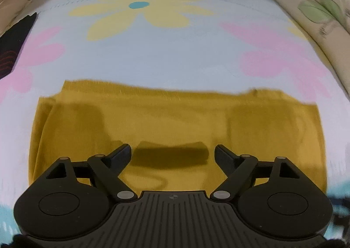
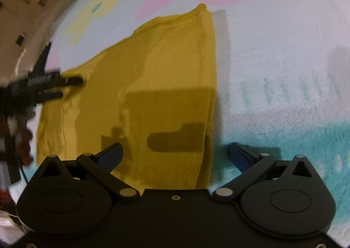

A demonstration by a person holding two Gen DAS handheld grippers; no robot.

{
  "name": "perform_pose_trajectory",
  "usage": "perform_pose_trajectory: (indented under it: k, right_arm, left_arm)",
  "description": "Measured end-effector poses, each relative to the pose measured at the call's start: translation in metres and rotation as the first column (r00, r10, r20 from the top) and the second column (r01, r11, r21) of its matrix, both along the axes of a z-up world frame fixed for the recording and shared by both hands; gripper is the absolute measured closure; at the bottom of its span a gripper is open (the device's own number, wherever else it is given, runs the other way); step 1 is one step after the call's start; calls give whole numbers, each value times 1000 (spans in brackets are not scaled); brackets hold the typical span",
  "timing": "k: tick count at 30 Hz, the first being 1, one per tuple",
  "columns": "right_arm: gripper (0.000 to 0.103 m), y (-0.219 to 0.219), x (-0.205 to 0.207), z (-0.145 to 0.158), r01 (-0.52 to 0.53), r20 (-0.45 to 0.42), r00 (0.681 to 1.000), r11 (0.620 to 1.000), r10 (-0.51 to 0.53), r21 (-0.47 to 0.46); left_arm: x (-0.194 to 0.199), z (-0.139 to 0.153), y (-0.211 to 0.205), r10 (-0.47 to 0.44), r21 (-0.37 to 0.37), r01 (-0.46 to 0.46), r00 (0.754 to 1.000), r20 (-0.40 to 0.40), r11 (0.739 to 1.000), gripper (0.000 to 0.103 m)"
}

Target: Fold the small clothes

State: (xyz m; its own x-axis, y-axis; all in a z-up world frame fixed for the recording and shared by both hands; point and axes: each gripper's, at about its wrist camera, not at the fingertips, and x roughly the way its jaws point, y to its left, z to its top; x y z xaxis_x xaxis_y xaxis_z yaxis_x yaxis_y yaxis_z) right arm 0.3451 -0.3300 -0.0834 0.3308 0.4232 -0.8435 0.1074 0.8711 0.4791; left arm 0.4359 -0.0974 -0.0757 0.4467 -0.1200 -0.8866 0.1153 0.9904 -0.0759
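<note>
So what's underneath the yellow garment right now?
The mustard yellow garment lies flat on a pale blue blanket printed with yellow and pink flowers. The blanket shows all around it; the part directly beneath, and anything between the folded layers, is covered.

A mustard-yellow garment (image 1: 140, 125) lies flat on a pale blue blanket (image 1: 153, 59) printed with flowers. The left tongs (image 1: 173, 153) hover over the garment's near part, spread wide and holding nothing, their dark shadow falling on the cloth between the tips. Beyond the garment's far edge sits a yellow flower (image 1: 140, 11). Right of the garment lies a leaf-print pillow (image 1: 317, 16); left of it, a black cloth (image 1: 13, 44).
</note>
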Motion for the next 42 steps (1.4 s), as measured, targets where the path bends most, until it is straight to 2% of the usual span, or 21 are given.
perform_pose_trajectory:
  k: [4, 8, 10, 13, 19, 25, 26, 27, 28, 29, 33, 34, 38, 42]
  right_arm:
    - [0, -18, 2, -5, 79, -13, 997, 990, -78, 114]
    - [0, -35, 0, -14, 165, -20, 986, 958, -165, 235]
    - [0, -41, -1, -18, 195, -12, 980, 938, -200, 287]
    - [0, -45, 3, -23, 205, 18, 974, 916, -225, 344]
    - [0, -39, 18, -24, 150, 147, 963, 901, -226, 406]
    - [1, -18, 31, -16, 81, 193, 969, 933, -156, 352]
    - [11, -17, 32, -14, 78, 192, 970, 935, -151, 345]
    - [43, -15, 34, -15, 78, 175, 974, 937, -145, 340]
    - [62, -15, 35, -18, 88, 140, 980, 939, -142, 332]
    - [75, -17, 34, -20, 94, 116, 983, 941, -139, 324]
    - [75, 1, 34, 1, 38, 174, 982, 975, -77, 217]
    - [75, 5, 35, 8, 21, 190, 980, 976, -64, 218]
    - [75, 27, 39, 32, -10, 214, 976, 961, -52, 278]
    - [75, 55, 43, 36, -16, 201, 978, 936, -59, 352]
  left_arm:
    - [-18, -17, 1, -34, -25, 33, 998, -50, 999, 20]
    - [-30, -27, -4, -42, 1, 42, 999, 5, 999, 17]
    - [-30, -28, -7, -51, 13, 51, 999, 3, 999, 16]
    - [-30, -28, 0, -39, -13, 39, 999, -1, 999, 16]
    - [-21, -22, 8, -32, -51, 31, 999, -7, 998, 16]
    - [-19, -8, 21, -22, -89, 23, 1000, 9, 996, 17]
    - [-19, -5, 23, -25, -86, 26, 1000, 14, 996, 17]
    - [-20, -3, 25, -28, -80, 29, 999, 21, 996, 17]
    - [-20, -1, 28, -31, -73, 32, 999, 26, 997, 17]
    - [-18, -2, 30, -30, -67, 31, 999, 29, 997, 17]
    - [-14, 3, 47, -1, -78, 4, 999, 40, 997, 17]
    - [-13, 6, 53, 10, -84, -6, 999, 46, 996, 17]
    - [-12, 18, 81, 59, -107, -51, 996, 72, 993, 17]
    - [-14, 27, 112, 108, -130, -96, 991, 82, 987, 17]
